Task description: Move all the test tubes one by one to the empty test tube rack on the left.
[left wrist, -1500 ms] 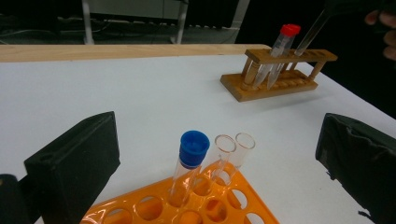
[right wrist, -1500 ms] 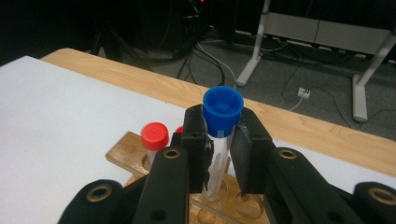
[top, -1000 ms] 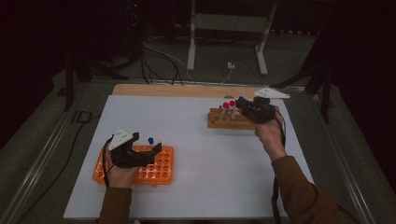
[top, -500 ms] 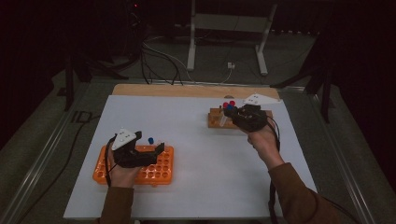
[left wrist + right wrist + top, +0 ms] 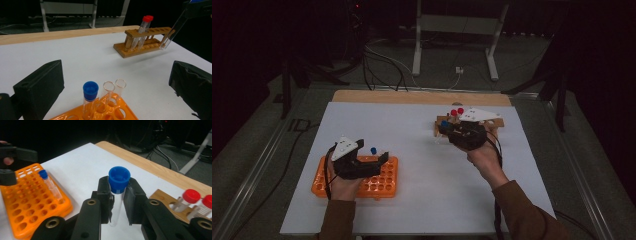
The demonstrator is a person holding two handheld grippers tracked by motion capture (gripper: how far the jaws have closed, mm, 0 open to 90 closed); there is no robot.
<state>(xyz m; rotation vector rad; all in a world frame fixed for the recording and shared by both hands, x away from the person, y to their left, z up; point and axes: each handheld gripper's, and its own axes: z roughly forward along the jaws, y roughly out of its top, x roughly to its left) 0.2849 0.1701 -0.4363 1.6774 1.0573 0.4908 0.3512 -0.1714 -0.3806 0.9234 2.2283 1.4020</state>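
Blue-capped tube (image 5: pixel 118 192), orange rack (image 5: pixel 377 181), red caps (image 5: pixel 147 18) (wooden rack (image 5: pixel 146 42) tan), white table (image 5: pixel 412 140).

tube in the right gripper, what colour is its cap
Blue cap, clearest in the right gripper view.

Lower end of the blue-capped tube (image 5: pixel 117 192) hidden behind the right gripper (image 5: pixel 117 202) in its own view; orange rack (image 5: pixel 32 200) cut off by the left and bottom edges there; wooden rack (image 5: pixel 447 125) partly covered by that gripper from above; tube contents too small to tell.
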